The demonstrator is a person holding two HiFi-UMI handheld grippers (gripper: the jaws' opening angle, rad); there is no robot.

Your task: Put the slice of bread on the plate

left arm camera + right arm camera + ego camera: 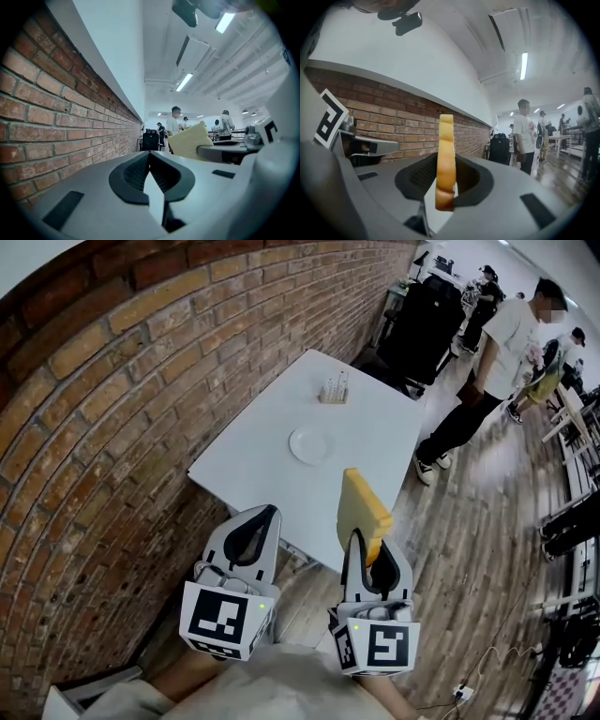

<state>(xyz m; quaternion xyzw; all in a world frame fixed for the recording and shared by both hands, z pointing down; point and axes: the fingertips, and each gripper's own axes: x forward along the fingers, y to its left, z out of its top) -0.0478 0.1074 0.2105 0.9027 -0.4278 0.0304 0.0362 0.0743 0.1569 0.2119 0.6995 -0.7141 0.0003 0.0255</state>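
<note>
A yellow slice of bread (360, 505) stands upright on its edge in my right gripper (370, 542), which is shut on its lower part. In the right gripper view the bread (446, 140) shows edge-on between the jaws of the right gripper (444, 161). A small white plate (311, 444) lies on the white table (253, 456), ahead of both grippers. My left gripper (270, 513) hangs beside the right one, short of the table's near edge, shut with nothing in it. The left gripper (149, 153) view shows its jaw tips meeting, with the bread (190, 139) off to the right.
A brick wall (103, 418) runs along the table's left side. A small holder (333, 390) stands at the table's far end. A black chair (427, 329) sits beyond it. A person (492, 371) stands on the wooden floor (469, 549) to the right, with others farther back.
</note>
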